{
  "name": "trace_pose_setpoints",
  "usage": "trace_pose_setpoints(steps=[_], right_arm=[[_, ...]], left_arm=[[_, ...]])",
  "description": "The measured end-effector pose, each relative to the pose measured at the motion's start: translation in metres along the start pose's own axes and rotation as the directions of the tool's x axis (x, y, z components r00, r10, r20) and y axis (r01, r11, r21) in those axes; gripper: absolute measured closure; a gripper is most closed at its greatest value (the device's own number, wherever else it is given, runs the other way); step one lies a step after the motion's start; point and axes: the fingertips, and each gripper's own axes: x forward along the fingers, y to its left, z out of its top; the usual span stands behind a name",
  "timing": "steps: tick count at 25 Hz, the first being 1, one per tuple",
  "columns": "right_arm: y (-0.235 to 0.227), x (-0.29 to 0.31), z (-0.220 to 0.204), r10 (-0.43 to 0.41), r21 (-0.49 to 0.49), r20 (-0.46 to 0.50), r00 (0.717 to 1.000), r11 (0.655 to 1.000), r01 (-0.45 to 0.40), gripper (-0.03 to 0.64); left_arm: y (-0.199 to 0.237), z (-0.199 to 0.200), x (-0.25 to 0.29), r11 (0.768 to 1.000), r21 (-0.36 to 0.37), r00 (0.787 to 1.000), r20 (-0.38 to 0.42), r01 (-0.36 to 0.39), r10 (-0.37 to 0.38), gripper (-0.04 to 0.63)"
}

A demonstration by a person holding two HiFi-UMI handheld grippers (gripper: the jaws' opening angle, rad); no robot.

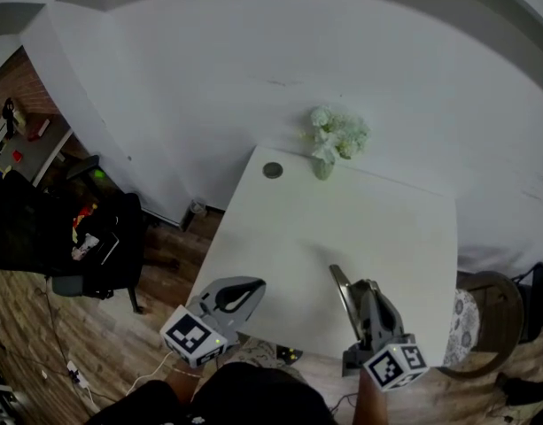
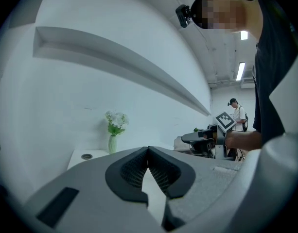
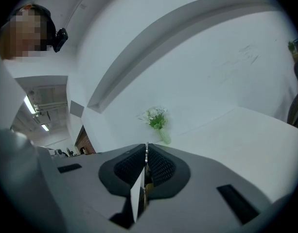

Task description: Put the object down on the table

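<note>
Grey-bodied with dark ribbed pads, both claws hang over the near edge of the white tabletop (image 1: 298, 228). The left claw (image 1: 253, 288) (image 2: 148, 150) is pressed together at its tips, with nothing between them. The right claw (image 1: 367, 290) (image 3: 146, 149) is pinching a thin flat object (image 1: 340, 286) (image 3: 137, 198). The object stands on edge between the pads and juts past them, held over the tabletop's near right part. Whether its lower edge touches the surface cannot be told. Farther back, a round grommet (image 1: 272, 170) sits in the tabletop near the left rear corner. A vase of pale flowers (image 1: 335, 135) (image 2: 114, 127) (image 3: 157, 123) stands at the rear edge against the white wall (image 1: 253, 51).
</note>
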Motion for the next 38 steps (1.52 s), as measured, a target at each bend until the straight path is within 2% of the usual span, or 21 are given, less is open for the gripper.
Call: trace_pose_setpoints(steps=[2,7,11,16,21,38], right_arm=[[-0.005,0.008,-0.002,-0.002,0.004,-0.014,1.0,1.0,0.003,0.6],[-0.016,0.031,-0.008,0.003,0.016,-0.041,0.999,1.0,-0.002,0.6],[-0.026,0.048,-0.018,-0.002,0.028,-0.07,0.998,1.0,0.004,0.6],[-0.04,0.067,-0.034,-0.021,0.04,-0.108,0.994,0.999,0.025,0.6],[-0.055,0.078,-0.05,-0.04,0.051,-0.141,0.989,0.998,0.047,0.6],[-0.078,0.101,-0.081,-0.091,0.06,-0.213,0.973,0.993,0.106,0.6]], left_arm=[[0.005,-0.001,0.005,1.0,0.013,1.0,0.0,0.0,0.0,0.595],[0.018,0.003,0.017,1.0,-0.009,1.0,-0.012,-0.01,0.01,0.595],[0.03,-0.002,0.022,1.0,0.024,1.0,-0.02,-0.012,0.012,0.595],[0.044,-0.008,0.027,0.999,-0.017,0.997,-0.062,-0.041,0.04,0.595],[0.051,-0.014,0.034,0.999,-0.007,0.997,-0.073,-0.034,0.033,0.595],[0.065,-0.023,0.042,0.999,-0.044,0.994,-0.107,-0.03,0.025,0.595]])
